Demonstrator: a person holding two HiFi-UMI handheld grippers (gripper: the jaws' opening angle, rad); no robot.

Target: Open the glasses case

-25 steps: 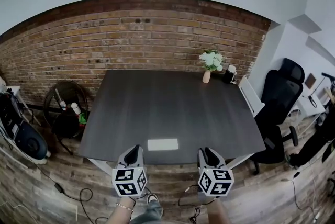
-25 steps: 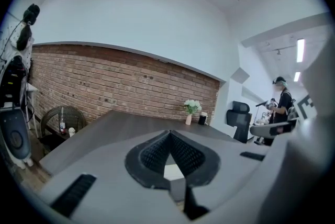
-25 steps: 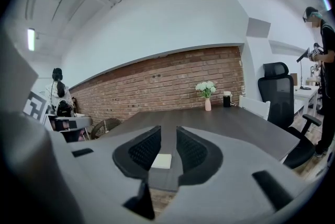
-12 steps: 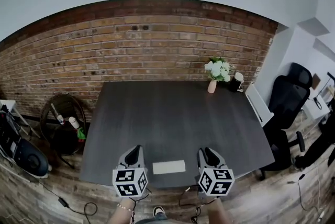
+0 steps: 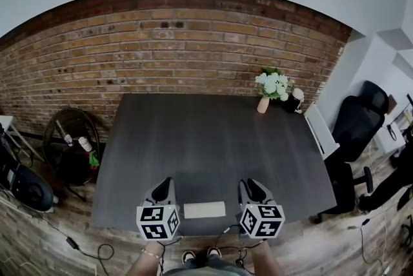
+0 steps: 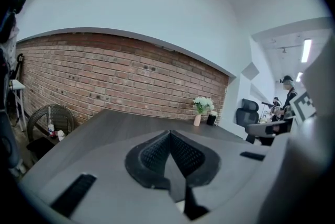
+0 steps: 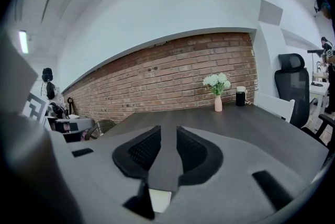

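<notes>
While the glasses case [image 5: 204, 209] is lying at the worktop's [image 5: 213, 133] near edge, you're holding the left gripper [image 5: 164, 184] shut, the right gripper [image 5: 249, 184] parted, both empty; case probably light, rigid, slick: pinch its long edges.

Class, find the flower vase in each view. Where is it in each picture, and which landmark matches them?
Head view: the flower vase stands at the far right corner of the table, upper right of centre.
Left gripper view: the flower vase is just right of centre.
Right gripper view: the flower vase is right of centre.
Shared landmark: the brick wall behind it.
</notes>
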